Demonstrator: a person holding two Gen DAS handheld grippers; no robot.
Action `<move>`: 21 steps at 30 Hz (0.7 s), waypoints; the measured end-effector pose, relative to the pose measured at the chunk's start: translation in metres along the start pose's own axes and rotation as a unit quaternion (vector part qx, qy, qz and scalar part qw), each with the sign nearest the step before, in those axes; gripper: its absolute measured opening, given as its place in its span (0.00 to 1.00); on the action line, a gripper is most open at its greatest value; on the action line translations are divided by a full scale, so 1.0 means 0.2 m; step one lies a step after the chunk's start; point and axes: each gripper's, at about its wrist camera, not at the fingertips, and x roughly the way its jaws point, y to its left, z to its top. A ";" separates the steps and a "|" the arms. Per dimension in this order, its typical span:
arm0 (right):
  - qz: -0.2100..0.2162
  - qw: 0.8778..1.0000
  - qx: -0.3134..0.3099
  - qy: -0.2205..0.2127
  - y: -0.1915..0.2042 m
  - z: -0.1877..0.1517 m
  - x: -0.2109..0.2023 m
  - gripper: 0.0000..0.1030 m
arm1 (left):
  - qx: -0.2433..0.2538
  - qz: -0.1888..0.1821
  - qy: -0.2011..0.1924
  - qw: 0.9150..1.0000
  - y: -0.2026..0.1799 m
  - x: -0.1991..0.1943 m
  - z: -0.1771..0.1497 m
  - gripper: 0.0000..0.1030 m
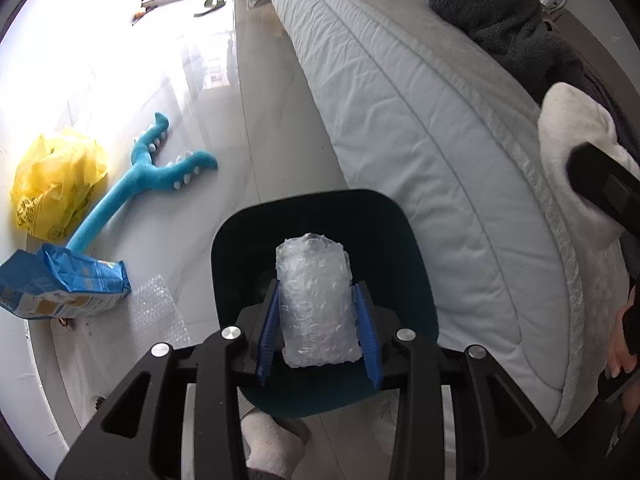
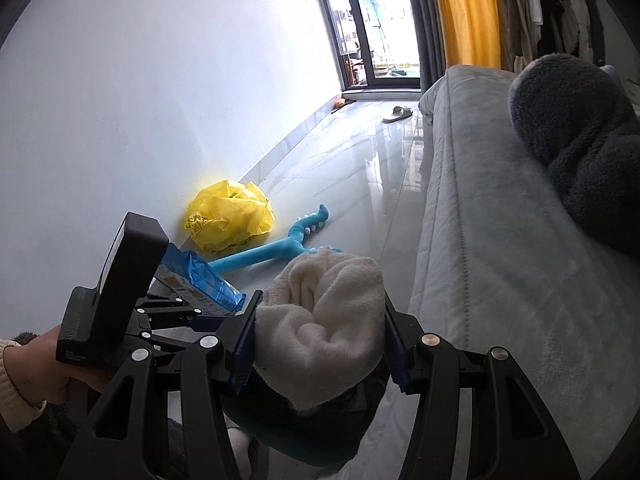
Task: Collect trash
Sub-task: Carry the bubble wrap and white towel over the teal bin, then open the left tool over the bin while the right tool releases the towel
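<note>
Glossy tiles (image 1: 256, 128), crinkly bubble-wrap roll (image 1: 316, 300)

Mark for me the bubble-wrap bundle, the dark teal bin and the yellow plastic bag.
clear bubble-wrap bundle (image 1: 316, 300), left wrist view, middle of the roll between the tongs.
dark teal plastic bin (image 1: 404, 248), left wrist view, inner right wall.
crumpled yellow plastic bag (image 2: 230, 216), right wrist view, centre of the crumpled film.

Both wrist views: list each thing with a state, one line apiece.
left gripper: shut on bubble wrap wad
right gripper: shut on white towel
dark bin: open, below the wad
yellow plastic bag: crumpled
blue snack bag: torn open, lying flat
</note>
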 end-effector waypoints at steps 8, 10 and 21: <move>-0.002 0.999 -0.007 0.040 0.06 -0.01 0.18 0.53 | -0.017 0.001 -0.015 1.000 0.11 -0.07 -0.01 0.63; -0.004 0.999 -0.008 0.052 0.07 -0.03 0.22 0.53 | -0.022 -0.002 -0.029 0.999 0.14 -0.11 -0.01 0.67; -0.022 0.991 -0.021 0.132 0.14 -0.14 0.44 0.53 | -0.010 0.009 -0.117 0.993 0.16 -0.31 0.03 0.85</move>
